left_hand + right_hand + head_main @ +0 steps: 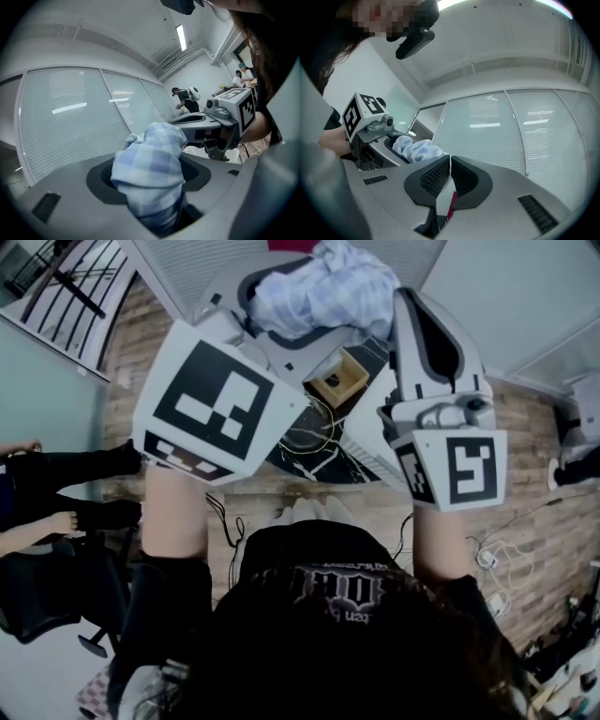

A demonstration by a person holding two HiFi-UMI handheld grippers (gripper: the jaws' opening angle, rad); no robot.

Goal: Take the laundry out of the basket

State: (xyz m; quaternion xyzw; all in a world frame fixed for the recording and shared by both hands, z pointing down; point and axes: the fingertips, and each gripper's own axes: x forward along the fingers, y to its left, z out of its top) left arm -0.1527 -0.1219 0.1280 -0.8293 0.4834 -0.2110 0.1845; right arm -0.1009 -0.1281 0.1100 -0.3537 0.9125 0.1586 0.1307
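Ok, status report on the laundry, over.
Left gripper shut on bunched light-blue checked cloth. Right gripper shut on thin white-and-red fabric strip. Nothing seen blocking.

left gripper: plaid cloth bunched at tip | right gripper: just beside cloth

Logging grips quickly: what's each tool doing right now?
Left tool: closed on the blue checked cloth.
Right tool: closed on a thin striped fabric strip.

Checked cloth: pale blue-and-white plaid, bunched, held up, clamped in the left gripper.
Striped strip: thin white fabric with a red edge, pinched flat in the right gripper.
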